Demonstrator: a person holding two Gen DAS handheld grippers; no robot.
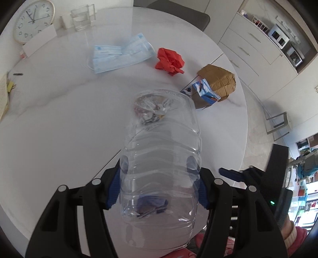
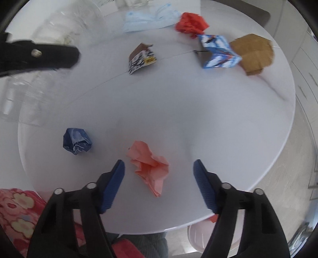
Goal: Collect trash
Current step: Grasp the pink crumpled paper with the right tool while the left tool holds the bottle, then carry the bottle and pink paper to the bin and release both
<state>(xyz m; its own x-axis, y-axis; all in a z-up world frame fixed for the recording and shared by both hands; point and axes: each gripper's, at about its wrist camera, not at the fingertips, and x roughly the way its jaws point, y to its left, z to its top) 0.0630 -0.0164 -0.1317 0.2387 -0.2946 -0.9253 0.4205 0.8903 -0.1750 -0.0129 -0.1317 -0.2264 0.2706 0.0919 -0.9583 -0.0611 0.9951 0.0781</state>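
Observation:
My left gripper [image 1: 159, 168] is shut on a clear ribbed plastic bottle [image 1: 161, 178], which is lifted over the white round table [image 1: 59, 119]; its blue pads press both sides. In the right wrist view, my right gripper [image 2: 159, 161] stands open just above the table's near edge. A crumpled pink paper [image 2: 149, 164] lies between its blue pads, nearer the left pad, and neither pad touches it. Left of it lies a crumpled dark blue wrapper [image 2: 77, 141]. The bottle shows blurred at the left edge [image 2: 29, 89].
Farther back lie a brown-and-white carton [image 2: 142, 58], a blue-and-white box [image 2: 218, 52], crumpled brown cardboard [image 2: 254, 53], red crumpled paper [image 2: 191, 23] and light blue face masks [image 2: 149, 18]. A clock [image 1: 33, 19] and a glass [image 1: 81, 17] stand at the far side.

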